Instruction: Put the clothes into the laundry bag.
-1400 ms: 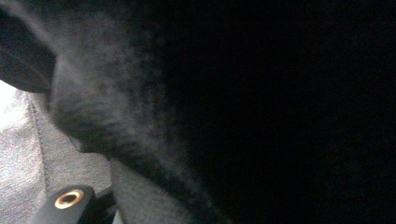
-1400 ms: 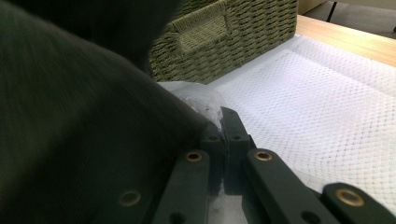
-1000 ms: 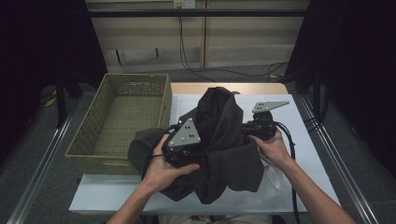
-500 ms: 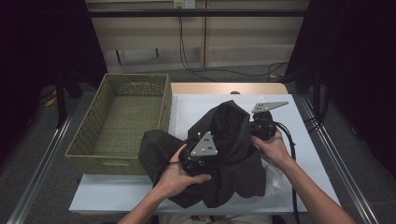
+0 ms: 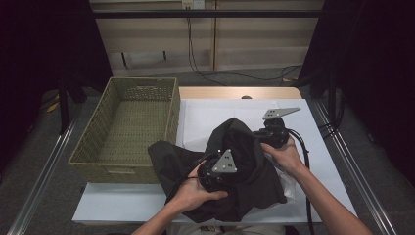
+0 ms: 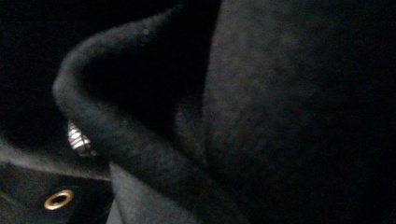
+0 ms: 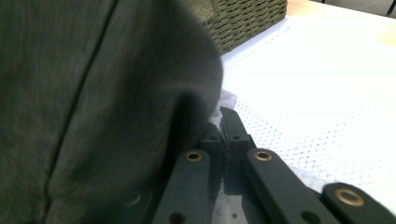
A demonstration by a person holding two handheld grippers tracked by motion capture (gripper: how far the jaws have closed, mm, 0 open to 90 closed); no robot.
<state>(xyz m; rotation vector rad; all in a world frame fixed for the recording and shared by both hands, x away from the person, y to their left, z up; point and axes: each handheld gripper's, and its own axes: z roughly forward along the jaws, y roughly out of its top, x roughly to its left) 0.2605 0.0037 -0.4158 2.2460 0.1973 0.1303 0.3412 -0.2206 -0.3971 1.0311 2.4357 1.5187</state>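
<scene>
A dark grey garment (image 5: 244, 166) lies bunched on the white table cover (image 5: 210, 117), humped up between my two grippers. My left gripper (image 5: 221, 171) is pressed into its near left side, held by a hand, with the jaws buried in cloth. In the left gripper view a thick fold of the garment (image 6: 261, 116) hangs right in front of the lens. My right gripper (image 5: 272, 136) sits at the garment's far right edge. Seen in the right gripper view, my right gripper (image 7: 223, 122) has its jaws together, and the garment (image 7: 102, 102) covers the left one up to the tip.
A woven olive basket (image 5: 128, 128) stands left of the table cover, its near corner touching the garment's left flap. A corner of the basket (image 7: 243, 18) appears in the right gripper view. Bare white cover (image 7: 317, 93) lies to the right. Cables run along the far floor.
My left gripper has moved right and toward the person, and the garment's left part came along and bunched up. The right gripper has stayed almost still.
</scene>
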